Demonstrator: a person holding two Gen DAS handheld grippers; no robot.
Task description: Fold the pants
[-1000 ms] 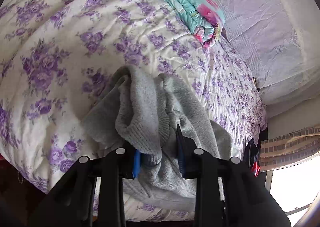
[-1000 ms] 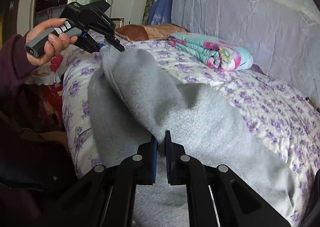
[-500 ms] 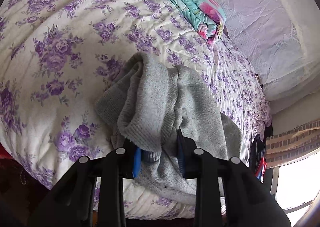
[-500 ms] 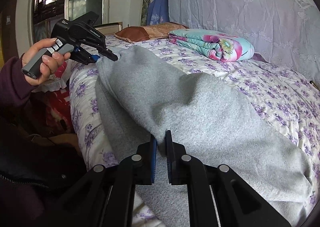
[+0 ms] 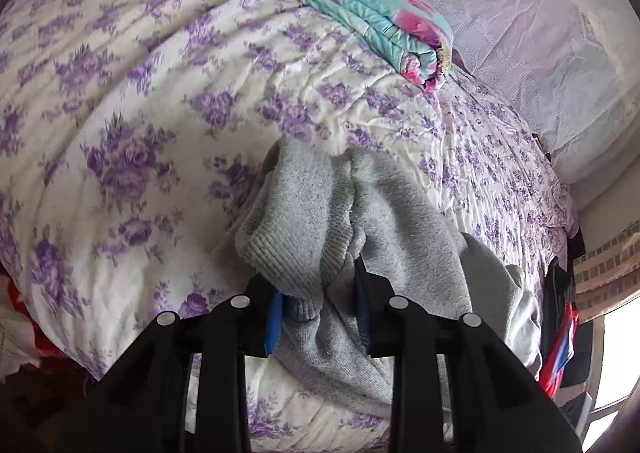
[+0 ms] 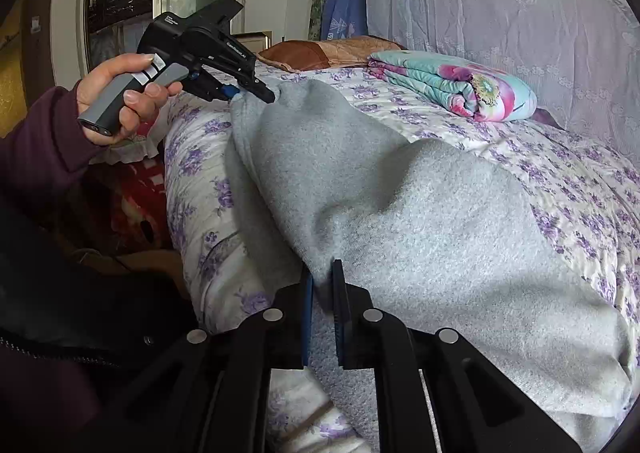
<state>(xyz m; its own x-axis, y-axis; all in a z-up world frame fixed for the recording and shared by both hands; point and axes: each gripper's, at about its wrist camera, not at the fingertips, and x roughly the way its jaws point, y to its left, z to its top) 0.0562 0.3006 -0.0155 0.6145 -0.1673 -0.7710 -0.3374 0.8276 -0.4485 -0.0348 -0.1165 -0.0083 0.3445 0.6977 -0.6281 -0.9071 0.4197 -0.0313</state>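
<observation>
**Pants gripped at both ends, fold incomplete**

Left wrist view: left gripper [image 5: 320, 313] jaws clamp bunched ribbed hem of pants [image 5: 384, 221] near the bed [image 5: 120, 93] front edge.

Right wrist view: right gripper [image 6: 320, 317] jaws pinch the grey fabric. Pants doubled lengthwise; crosswise folds remain.

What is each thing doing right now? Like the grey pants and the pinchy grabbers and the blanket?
Pants: bunched, draped over the bed edge, pinched at two spots.
Left gripper: shut on the ribbed cuff.
Right gripper: shut on a pants fold.
Blanket: folded, lying on the bed.
Bed: covered with a wrinkled flowery sheet.
Pillow: lying flat at the far end.
</observation>
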